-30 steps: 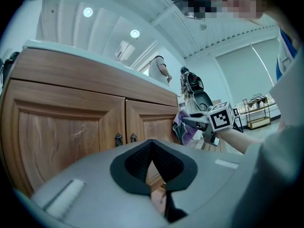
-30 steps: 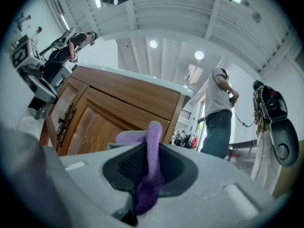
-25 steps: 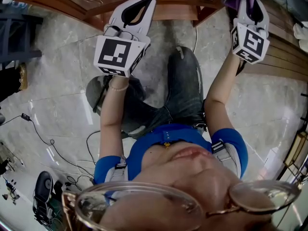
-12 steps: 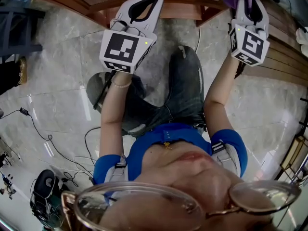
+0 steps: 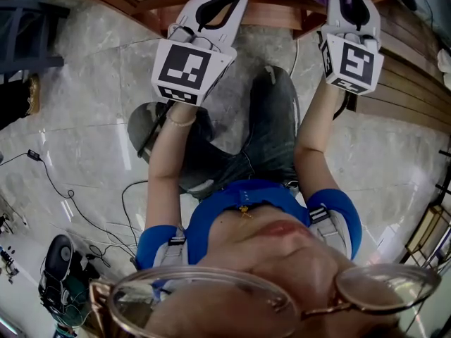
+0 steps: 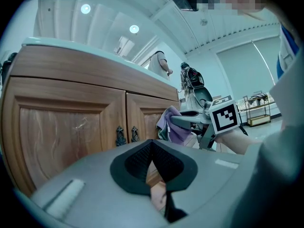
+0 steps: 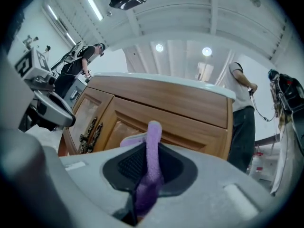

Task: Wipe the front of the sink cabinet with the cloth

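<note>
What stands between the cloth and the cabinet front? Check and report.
Nothing visible does. The right gripper is shut on the purple cloth, and the cabinet door lies straight ahead with no object between. The left gripper, shut and empty, sits off to the side.

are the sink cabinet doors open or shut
Shut: both cabinet doors sit flush in the frame, their handles side by side.

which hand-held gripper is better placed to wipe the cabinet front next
Right. The right hand-held gripper is shut on the purple cloth and points at the cabinet front; the left hand-held gripper is shut on nothing.
</note>
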